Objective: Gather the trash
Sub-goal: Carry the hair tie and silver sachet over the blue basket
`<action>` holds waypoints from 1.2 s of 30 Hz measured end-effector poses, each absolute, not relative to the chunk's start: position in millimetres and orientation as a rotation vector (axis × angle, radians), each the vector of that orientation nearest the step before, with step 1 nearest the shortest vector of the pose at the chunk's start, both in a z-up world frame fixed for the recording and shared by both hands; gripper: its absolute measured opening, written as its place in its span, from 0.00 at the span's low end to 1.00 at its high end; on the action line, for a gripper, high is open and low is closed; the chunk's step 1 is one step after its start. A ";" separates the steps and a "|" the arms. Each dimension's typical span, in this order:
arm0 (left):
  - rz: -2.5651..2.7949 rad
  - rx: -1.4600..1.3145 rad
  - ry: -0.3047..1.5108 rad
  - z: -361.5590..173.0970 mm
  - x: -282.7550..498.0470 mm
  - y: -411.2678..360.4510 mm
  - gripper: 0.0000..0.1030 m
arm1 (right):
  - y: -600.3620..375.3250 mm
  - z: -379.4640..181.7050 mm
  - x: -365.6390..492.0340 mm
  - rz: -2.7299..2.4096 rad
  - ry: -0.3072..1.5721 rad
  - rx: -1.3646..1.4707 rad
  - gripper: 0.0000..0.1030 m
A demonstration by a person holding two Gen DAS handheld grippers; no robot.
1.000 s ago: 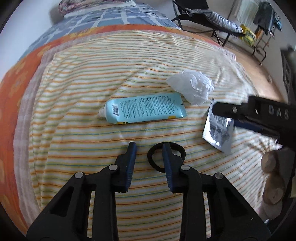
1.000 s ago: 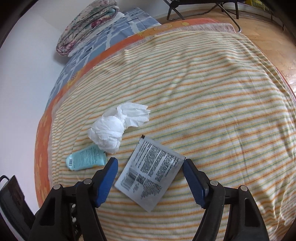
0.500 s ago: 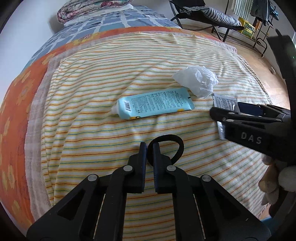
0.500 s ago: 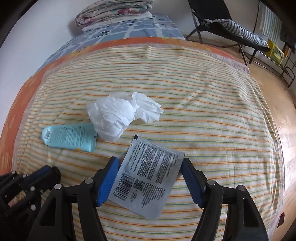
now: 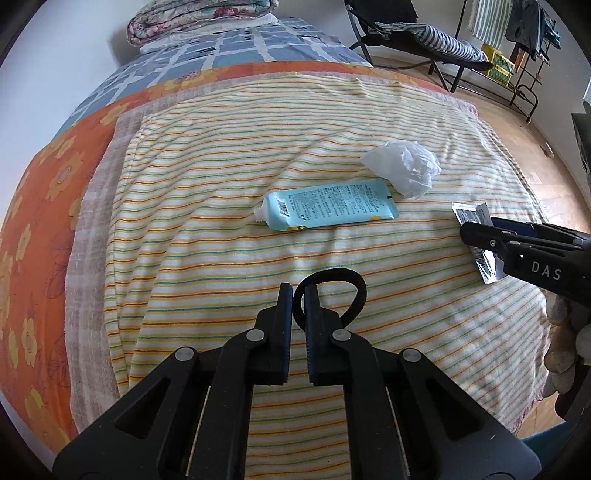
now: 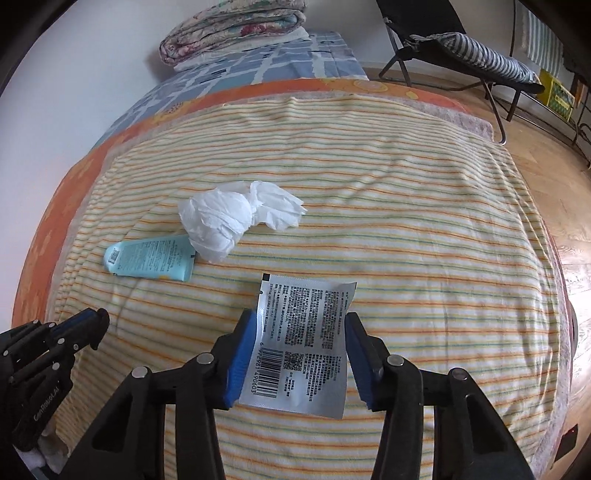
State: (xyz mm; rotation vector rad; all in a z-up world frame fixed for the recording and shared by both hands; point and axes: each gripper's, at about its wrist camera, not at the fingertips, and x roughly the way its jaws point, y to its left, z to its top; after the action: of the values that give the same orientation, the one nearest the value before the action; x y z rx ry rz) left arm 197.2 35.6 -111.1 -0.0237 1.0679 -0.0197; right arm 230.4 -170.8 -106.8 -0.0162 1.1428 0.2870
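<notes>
On the striped blanket [image 5: 221, 206] lie a light blue tube [image 5: 328, 209], a crumpled white tissue [image 5: 404, 168] and a silver sachet [image 6: 303, 341]. My left gripper [image 5: 298, 295] is shut on a black hair tie [image 5: 343, 288], pinching its left side. My right gripper [image 6: 299, 332] is open, its blue pads on either side of the sachet, which lies flat on the blanket between them. The right gripper also shows in the left wrist view [image 5: 524, 247], over the sachet [image 5: 471, 216]. The tube [image 6: 147, 258] and tissue [image 6: 229, 221] lie beyond it.
A folded quilt [image 6: 236, 26] lies at the bed's far end on a blue checked cover. A folding chair [image 6: 461, 48] and a drying rack [image 5: 517, 40] stand on the wooden floor [image 6: 561, 206] to the right. The blanket's right edge is near the bed's edge.
My left gripper closed on the hair tie. My right gripper narrowed around the sachet and swung to face up the bed.
</notes>
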 end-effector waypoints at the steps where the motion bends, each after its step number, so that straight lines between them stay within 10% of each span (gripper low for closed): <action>1: -0.023 -0.026 1.065 -109.1 195.7 34.7 0.04 | -172.4 -104.8 227.8 0.291 1.140 -0.013 0.48; 36: -0.080 0.001 0.982 -62.5 81.1 12.1 0.04 | -166.9 -32.5 74.5 0.513 0.970 -0.115 0.48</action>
State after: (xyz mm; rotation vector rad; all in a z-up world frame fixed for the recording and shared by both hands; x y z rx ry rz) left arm 81.1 12.1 -62.5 0.0008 0.9823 -0.0796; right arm 74.5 -166.9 -32.5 -0.1152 0.9702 0.5127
